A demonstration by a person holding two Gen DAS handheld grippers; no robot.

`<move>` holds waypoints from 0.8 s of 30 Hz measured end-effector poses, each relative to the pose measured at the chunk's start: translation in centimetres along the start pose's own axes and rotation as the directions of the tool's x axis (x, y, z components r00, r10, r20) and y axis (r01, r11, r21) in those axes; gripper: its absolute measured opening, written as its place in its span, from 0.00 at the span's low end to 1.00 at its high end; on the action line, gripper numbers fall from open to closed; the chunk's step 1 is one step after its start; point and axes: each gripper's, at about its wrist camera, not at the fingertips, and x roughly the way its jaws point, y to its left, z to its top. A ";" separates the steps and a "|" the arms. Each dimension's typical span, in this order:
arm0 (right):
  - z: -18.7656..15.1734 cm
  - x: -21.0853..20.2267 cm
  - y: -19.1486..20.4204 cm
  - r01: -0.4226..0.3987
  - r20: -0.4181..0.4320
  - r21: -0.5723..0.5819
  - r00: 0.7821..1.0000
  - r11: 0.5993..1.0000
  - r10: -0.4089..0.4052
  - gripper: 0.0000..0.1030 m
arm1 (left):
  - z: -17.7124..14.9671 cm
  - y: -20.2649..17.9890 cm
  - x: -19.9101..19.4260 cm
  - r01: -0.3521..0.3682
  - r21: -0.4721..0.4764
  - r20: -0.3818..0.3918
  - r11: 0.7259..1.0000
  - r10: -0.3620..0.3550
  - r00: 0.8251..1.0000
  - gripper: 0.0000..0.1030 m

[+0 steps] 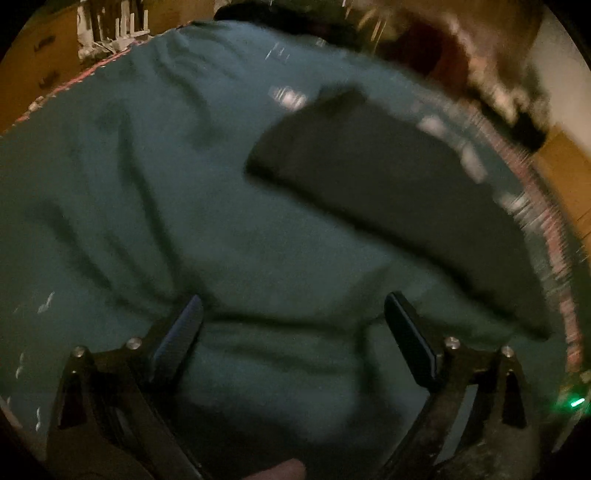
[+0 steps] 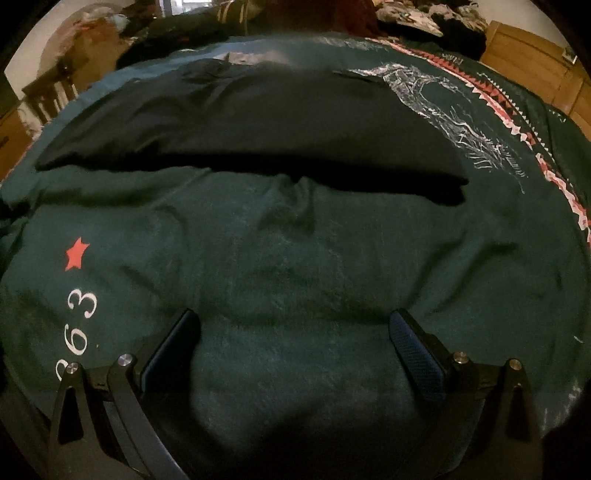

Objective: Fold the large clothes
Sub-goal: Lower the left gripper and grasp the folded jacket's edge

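A dark navy garment [image 2: 258,125] lies folded in a long band on a teal blanket [image 2: 295,258]. In the left wrist view the same garment [image 1: 388,184] shows as a dark slab at the upper right, blurred. My left gripper [image 1: 293,314] is open, its fingers spread wide just above the teal blanket, holding nothing. My right gripper [image 2: 295,328] is open too, fingers spread over the teal blanket, short of the garment's near edge.
The teal blanket carries a red star [image 2: 77,254], white numerals [image 2: 79,321], a white drawing [image 2: 443,110] and a red and white patterned border [image 2: 517,125]. Wooden furniture [image 2: 532,62] and piled clothes [image 2: 424,18] lie beyond the blanket.
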 end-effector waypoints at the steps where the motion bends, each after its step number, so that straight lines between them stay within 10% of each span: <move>1: 0.1 0.0 -0.1 0.000 0.001 -0.001 1.000 1.000 0.000 1.00 | 0.7 0.0 -0.3 0.033 -0.008 0.022 0.999 -0.033 0.999 0.93; 24: 0.6 0.4 0.1 -0.002 0.021 0.013 1.000 1.000 0.002 1.00 | 6.2 2.4 4.7 0.259 -0.224 -0.001 0.940 -0.265 0.964 0.76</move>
